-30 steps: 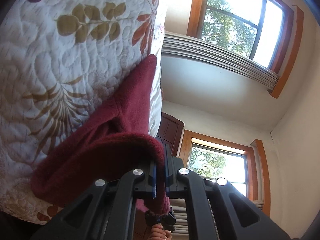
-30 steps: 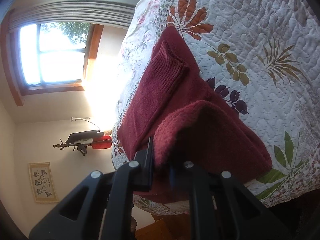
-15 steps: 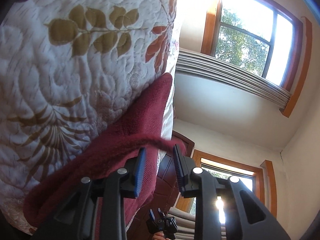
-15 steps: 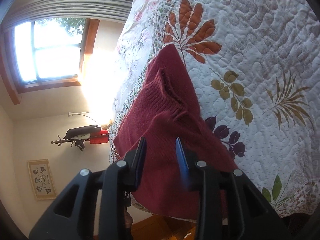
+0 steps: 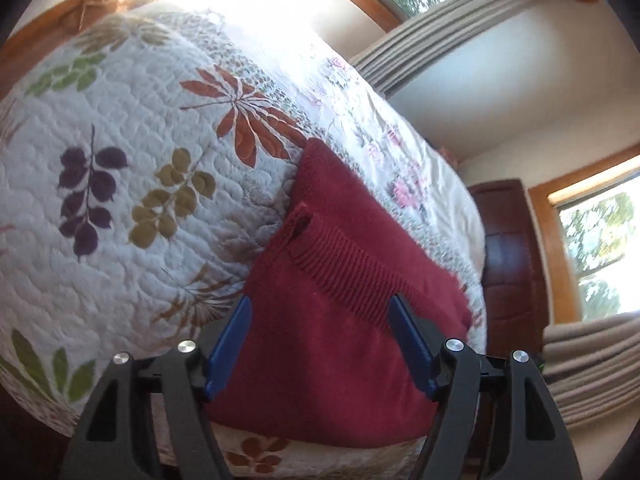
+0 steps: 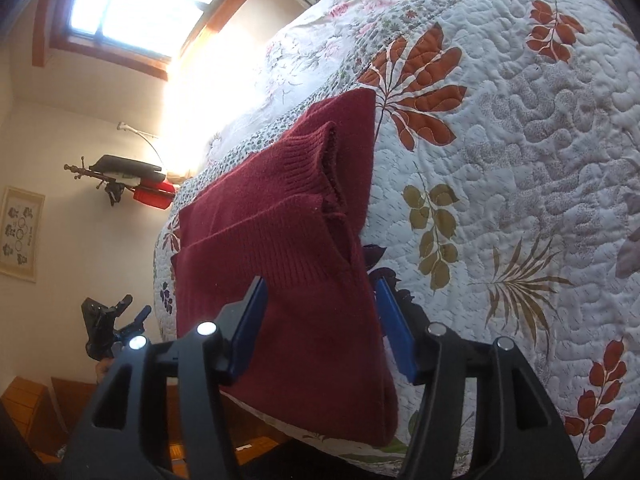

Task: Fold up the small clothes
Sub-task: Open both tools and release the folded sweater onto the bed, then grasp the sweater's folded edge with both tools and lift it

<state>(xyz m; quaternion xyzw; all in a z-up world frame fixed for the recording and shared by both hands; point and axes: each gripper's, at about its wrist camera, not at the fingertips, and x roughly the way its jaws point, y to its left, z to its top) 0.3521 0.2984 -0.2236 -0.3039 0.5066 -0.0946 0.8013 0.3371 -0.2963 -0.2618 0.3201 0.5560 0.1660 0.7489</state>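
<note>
Item: one dark red knitted garment (image 5: 340, 320), folded, lying flat on a white quilted bedspread (image 5: 120, 160) printed with rust, purple, olive and green leaves; in the left wrist view it runs from 6 o'clock up toward centre, its ribbed band (image 5: 352, 272) crossing the upper layer toward 4 o'clock; in the right wrist view the same garment (image 6: 280, 248) fills the lower centre, ribbed folds (image 6: 304, 168) stacked toward 12 o'clock.

Left gripper (image 5: 320, 340): blue-padded fingers spread wide, nothing clasped; the garment lies directly ahead between the two fingers, its near edge spanning the gap; whether the pads touch the cloth cannot be told.

Right gripper (image 6: 320, 328): fingers likewise spread wide, empty; the garment's near end lies between them, the 3 o'clock finger just beside its folded edge.

Surroundings: wood-framed window (image 6: 132, 4) at 11 o'clock in the right wrist view; the left gripper seen small at 8 o'clock there; grey pleated curtain (image 5: 460, 28) at 1 o'clock in the left wrist view.
</note>
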